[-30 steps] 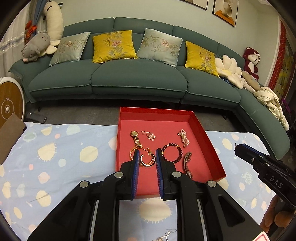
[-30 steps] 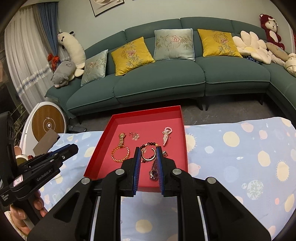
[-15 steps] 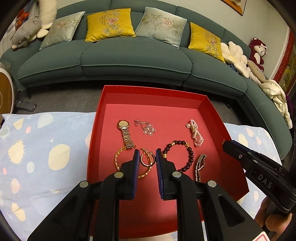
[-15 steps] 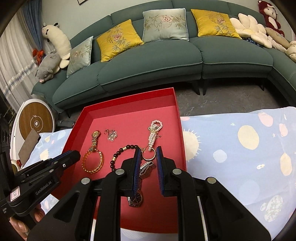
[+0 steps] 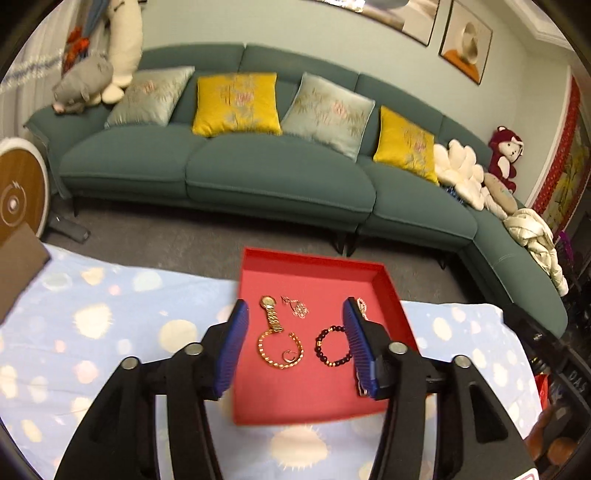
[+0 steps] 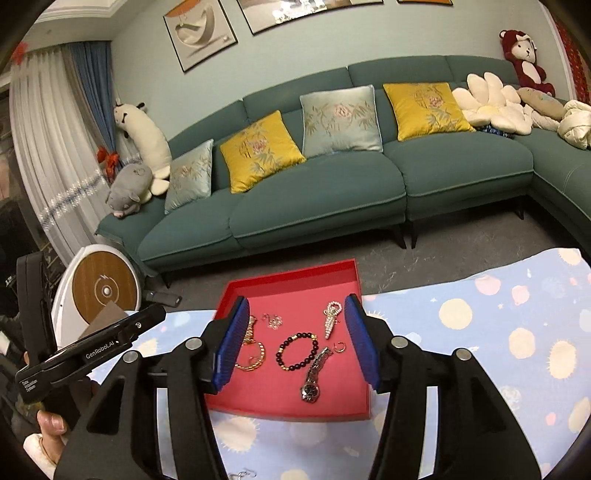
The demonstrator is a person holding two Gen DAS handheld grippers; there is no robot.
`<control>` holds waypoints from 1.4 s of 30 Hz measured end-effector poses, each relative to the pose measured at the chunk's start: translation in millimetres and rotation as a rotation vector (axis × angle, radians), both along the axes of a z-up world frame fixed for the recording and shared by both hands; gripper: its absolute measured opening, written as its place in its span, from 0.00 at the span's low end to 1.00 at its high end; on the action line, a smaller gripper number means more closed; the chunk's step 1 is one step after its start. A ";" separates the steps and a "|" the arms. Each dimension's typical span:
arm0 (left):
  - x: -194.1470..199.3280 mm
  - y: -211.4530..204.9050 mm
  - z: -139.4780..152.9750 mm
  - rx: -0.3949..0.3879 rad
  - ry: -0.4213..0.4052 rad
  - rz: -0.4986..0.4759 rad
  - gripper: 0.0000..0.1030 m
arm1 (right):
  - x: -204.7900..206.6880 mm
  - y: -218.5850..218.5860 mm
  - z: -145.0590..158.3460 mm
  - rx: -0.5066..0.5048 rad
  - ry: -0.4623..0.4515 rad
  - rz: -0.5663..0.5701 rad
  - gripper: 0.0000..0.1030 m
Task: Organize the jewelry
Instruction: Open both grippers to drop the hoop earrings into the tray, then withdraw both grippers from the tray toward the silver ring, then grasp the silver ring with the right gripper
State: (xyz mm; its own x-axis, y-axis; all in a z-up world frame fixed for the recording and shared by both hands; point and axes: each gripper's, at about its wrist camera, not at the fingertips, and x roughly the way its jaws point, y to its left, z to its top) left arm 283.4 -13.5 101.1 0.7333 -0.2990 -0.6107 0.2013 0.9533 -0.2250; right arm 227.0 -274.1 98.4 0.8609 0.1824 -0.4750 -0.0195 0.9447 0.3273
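A: Left wrist view: left tongs point(image 5: 295, 336) spread wide, holding nothing, above red tray point(image 5: 317, 402) on counter.

B: Right tongs point(image 6: 295, 332) likewise wide, empty. Bead bracelet point(image 6: 297, 351), watch point(image 6: 313, 376) lie inside tray.

Home living room. A long teal sectional sofa point(image 6: 332, 199) is running across the far side from 10 to 2 o'clock, carrying yellow cushions point(image 6: 260, 149) and pale embroidered ones point(image 6: 340, 122). Plush toys are sitting on it: a grey animal point(image 6: 129, 190) at 10 o'clock, a red monkey point(image 6: 524, 55) at 2 o'clock. Framed pictures point(image 6: 199, 31) are hanging on the pale wall at 12. Curtains point(image 6: 55, 155) are hanging at 9 o'clock. A patterned cloth point(image 6: 498, 332) is covering the near surface.
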 end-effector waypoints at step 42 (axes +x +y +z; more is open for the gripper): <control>-155.6 82.3 -96.6 0.115 0.199 0.086 0.61 | -104.4 154.8 -164.6 -0.286 0.359 0.256 0.30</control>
State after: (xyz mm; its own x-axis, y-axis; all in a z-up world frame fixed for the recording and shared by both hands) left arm 127.8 68.7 4.5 0.6151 -0.1611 -0.7718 0.0811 0.9866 -0.1413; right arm 122.5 -119.4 -66.1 0.5793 0.1856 -0.7937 -0.1957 0.9769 0.0856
